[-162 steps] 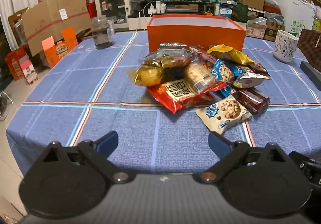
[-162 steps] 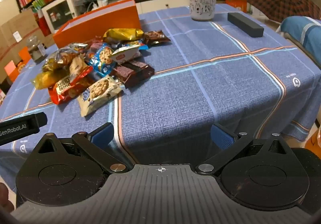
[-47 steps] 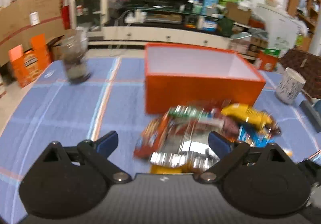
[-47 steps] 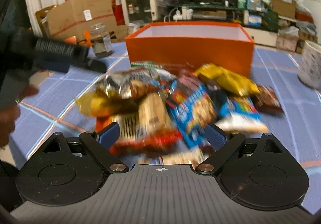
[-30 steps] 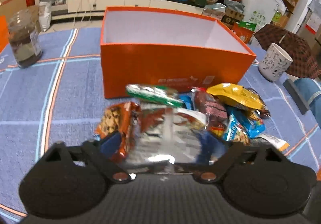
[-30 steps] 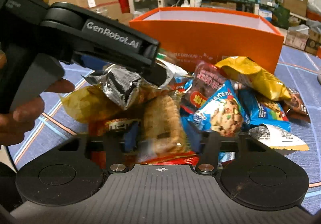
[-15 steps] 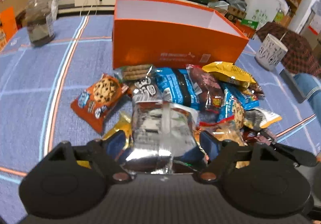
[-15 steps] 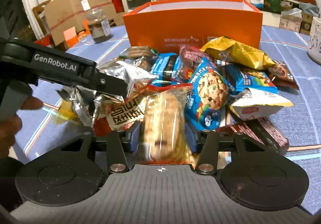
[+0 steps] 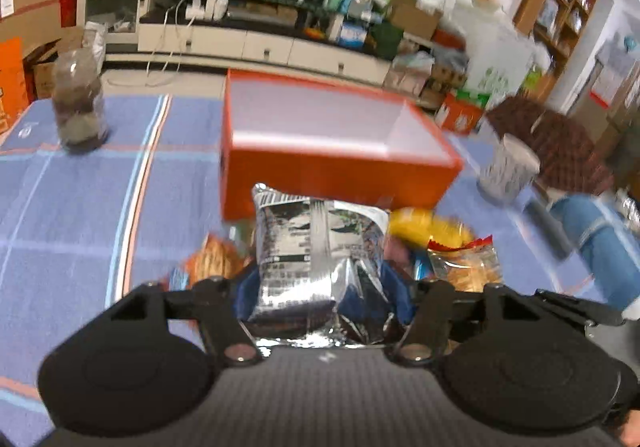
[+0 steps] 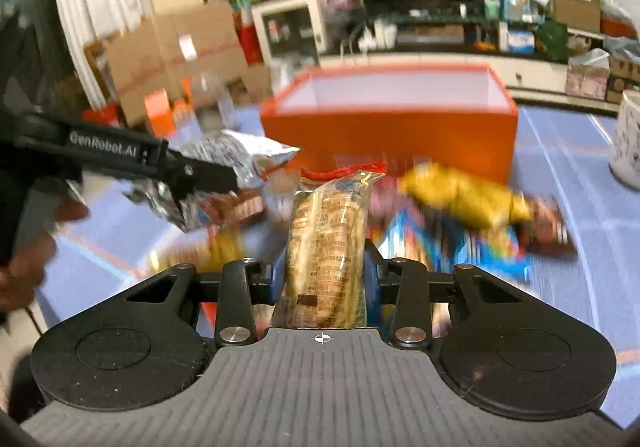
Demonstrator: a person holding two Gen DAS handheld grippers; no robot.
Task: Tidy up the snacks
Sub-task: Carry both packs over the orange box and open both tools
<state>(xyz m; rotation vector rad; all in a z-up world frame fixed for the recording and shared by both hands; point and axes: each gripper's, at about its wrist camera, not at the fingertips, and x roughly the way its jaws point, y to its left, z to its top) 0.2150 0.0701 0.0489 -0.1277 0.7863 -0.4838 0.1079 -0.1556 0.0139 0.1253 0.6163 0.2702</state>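
The left hand-held gripper (image 9: 320, 287) had its jaws closing on a silver foil bag (image 9: 316, 247), the blue pads pressed against its crumpled lower sides and the bag standing up between them, printed back toward the camera. From the right wrist view the same bag (image 10: 236, 159) hung off the left tool, clear of the worktop, with a person's hand (image 10: 24, 263) wrapped round the handle at the left edge.

The right hand-held gripper (image 10: 324, 279) was clenched on a clear cracker pack (image 10: 328, 239), which stood upright between the pads with its red-edged seal on top.

Below and just beyond both tools lay the rest of the snack pile (image 10: 460, 223), blurred: a yellow bag (image 10: 460, 195), a blue cookie packet (image 10: 440, 247) and an orange packet (image 9: 212, 259) could be made out on the blue checked worktop (image 9: 80, 227).

Behind the pile stood the orange box (image 9: 332, 171), open at the top, its pale inside showing. A glass jar (image 9: 78, 103) stood well off to the left of it, and a patterned cup (image 9: 506, 169) to the right near the worktop's edge. A TV stand (image 9: 260, 43) ran along the far wall.
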